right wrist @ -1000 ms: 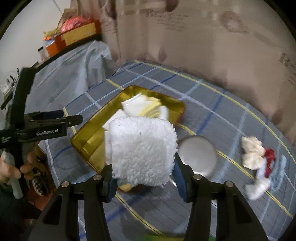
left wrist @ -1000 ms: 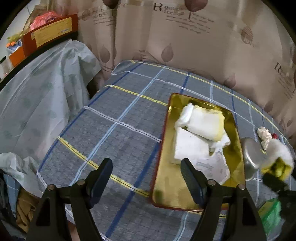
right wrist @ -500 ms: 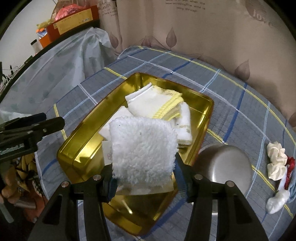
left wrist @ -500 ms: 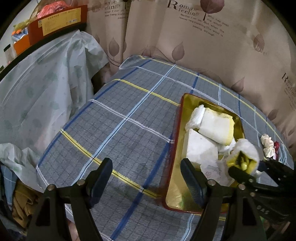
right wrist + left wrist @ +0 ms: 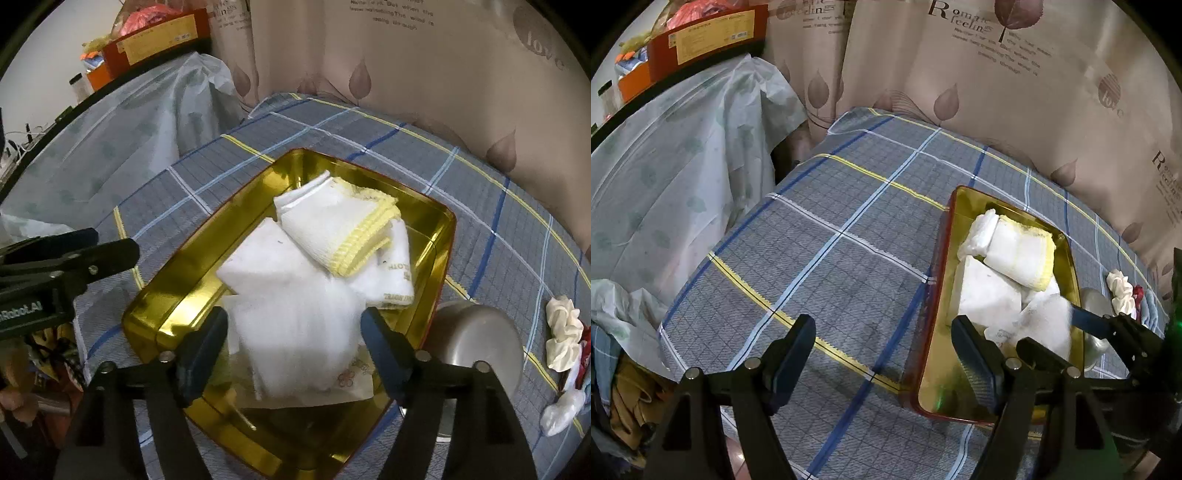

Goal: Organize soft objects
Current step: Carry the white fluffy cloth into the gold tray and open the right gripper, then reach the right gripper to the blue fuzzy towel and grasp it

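The right gripper [image 5: 293, 341], its jaws just opened wide and off the fluffy white cloth [image 5: 295, 332] now blurred over the gold tray [image 5: 439, 236]; light and floppy, best pinched mid-fold; left gripper [image 5: 882, 354] open, empty.

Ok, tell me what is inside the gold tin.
The gold tin holds a yellow-edged folded cloth resting on flat white cloths, and a blurred fluffy white cloth nearest the camera over printed paper. Whatever lies beneath is covered.
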Available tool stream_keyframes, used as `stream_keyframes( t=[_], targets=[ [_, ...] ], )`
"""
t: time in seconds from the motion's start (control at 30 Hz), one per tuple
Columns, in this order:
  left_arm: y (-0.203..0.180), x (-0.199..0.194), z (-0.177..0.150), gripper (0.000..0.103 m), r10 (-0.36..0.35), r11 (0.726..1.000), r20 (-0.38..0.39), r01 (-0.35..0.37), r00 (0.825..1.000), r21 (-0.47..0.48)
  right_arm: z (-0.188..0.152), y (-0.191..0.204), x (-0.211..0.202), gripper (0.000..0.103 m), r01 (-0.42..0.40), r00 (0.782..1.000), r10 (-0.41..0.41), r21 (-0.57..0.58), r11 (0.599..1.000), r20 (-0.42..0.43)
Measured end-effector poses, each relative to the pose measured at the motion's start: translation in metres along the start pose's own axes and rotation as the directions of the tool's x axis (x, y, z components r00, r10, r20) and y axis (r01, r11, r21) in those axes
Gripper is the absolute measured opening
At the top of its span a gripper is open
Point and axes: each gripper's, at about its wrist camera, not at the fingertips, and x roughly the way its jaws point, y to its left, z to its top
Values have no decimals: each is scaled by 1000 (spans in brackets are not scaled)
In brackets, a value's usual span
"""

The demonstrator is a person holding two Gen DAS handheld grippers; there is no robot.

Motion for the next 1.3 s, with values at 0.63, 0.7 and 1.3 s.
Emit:
stream_keyframes(
  t=[0.63,0.7,1.3],
  targets=[
    [-16,-2,-5,78,-6,999,6,6,1000,52,-17,-10,-59,75,-60,996,58,36,998,63],
    [-18,-2,-6,78,-7,998,7,6,1000,58,-21,-17,-75,75,-48,995,44,40,998,84],
    [-53,-6,-16,78,-8,985,15,5,1000,173,-108,-228,-181,76,322,932,-358,330,887,54]
  ],
)
